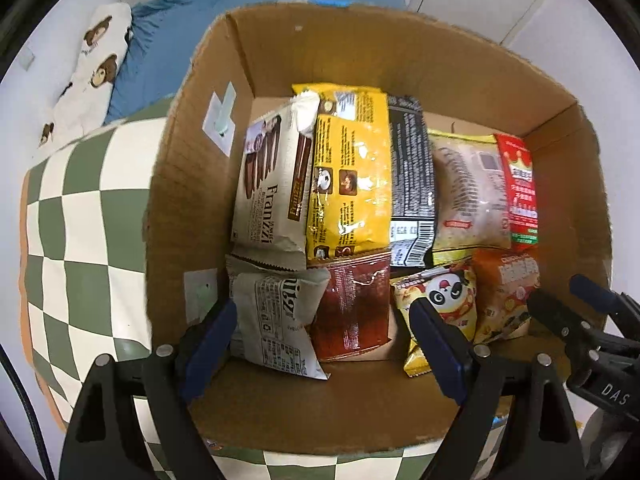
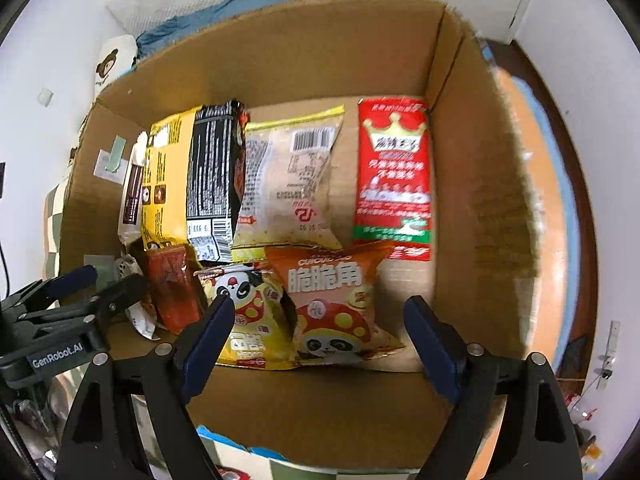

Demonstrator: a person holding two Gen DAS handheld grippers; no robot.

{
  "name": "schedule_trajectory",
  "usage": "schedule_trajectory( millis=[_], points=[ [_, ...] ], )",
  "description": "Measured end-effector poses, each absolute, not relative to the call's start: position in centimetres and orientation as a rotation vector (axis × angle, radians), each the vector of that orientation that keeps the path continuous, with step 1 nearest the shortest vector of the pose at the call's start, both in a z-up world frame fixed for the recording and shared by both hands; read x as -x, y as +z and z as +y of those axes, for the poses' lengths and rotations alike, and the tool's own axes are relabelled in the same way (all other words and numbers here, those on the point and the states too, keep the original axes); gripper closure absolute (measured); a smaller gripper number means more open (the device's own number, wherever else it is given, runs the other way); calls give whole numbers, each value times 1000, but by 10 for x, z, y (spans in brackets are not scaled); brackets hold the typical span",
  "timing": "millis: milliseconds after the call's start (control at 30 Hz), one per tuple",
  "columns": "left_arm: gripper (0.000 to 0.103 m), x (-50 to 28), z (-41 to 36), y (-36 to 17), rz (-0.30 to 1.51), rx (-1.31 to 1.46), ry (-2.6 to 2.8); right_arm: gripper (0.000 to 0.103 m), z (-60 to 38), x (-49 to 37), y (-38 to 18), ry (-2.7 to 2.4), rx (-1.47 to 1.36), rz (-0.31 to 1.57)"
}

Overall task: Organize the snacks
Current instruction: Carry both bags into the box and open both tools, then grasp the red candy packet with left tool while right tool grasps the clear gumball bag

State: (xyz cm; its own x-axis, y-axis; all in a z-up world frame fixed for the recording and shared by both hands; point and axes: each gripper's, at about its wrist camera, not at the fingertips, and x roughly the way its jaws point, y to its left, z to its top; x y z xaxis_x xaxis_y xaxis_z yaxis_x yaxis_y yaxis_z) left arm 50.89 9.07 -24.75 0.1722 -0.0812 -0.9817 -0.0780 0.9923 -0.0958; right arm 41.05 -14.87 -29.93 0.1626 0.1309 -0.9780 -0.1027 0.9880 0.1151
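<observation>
1. Cardboard fills my left wrist view: the box (image 1: 400,52) sits open-topped under my left claw (image 1: 324,344), whose blue-padded fingers (image 1: 212,344) stand spread wide and pinch nothing.
2. Between and just beyond those fingers lie a white Franzzi pack (image 1: 276,320) and a dark red pack (image 1: 352,312); the right-hand finger partly covers a yellow panda bag (image 1: 444,300).
3. Farther ahead of the claw a second Franzzi pack (image 1: 272,184), a yellow packet (image 1: 348,172), a black packet (image 1: 412,184), a pale bag (image 1: 468,192) and a red crown packet (image 1: 520,188) stand in a row, side against side.
4. Left of the claw, outside the box, I see a green-and-white checkered cloth (image 1: 80,220); my other claw shows at the right edge (only part of it).
5. On the right wrist view, my right claw (image 2: 320,332) is spread just as wide, empty, pointing down into the same box (image 2: 320,60).
6. An orange panda bag (image 2: 336,304) lies between its fingers, untouched, with the yellow panda bag (image 2: 252,320) beside it, touching the left finger's edge in the picture.
7. Ahead of this claw the red crown packet (image 2: 394,176) lies slightly apart from the pale bag (image 2: 288,184); the left claw (image 2: 92,292) pokes in at the left.
</observation>
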Motion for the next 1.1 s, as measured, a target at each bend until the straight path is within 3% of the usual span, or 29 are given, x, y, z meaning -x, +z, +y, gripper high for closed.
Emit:
schedule_trajectory(
  millis=[533,1100],
  points=[
    [15,-433,76,-169,1108,61,7,14,-165,-346,-216,140,14,1134],
    [15,-358,74,-96,934,63,-14,14,-175,-257,-128,156,-26,922]
  ],
)
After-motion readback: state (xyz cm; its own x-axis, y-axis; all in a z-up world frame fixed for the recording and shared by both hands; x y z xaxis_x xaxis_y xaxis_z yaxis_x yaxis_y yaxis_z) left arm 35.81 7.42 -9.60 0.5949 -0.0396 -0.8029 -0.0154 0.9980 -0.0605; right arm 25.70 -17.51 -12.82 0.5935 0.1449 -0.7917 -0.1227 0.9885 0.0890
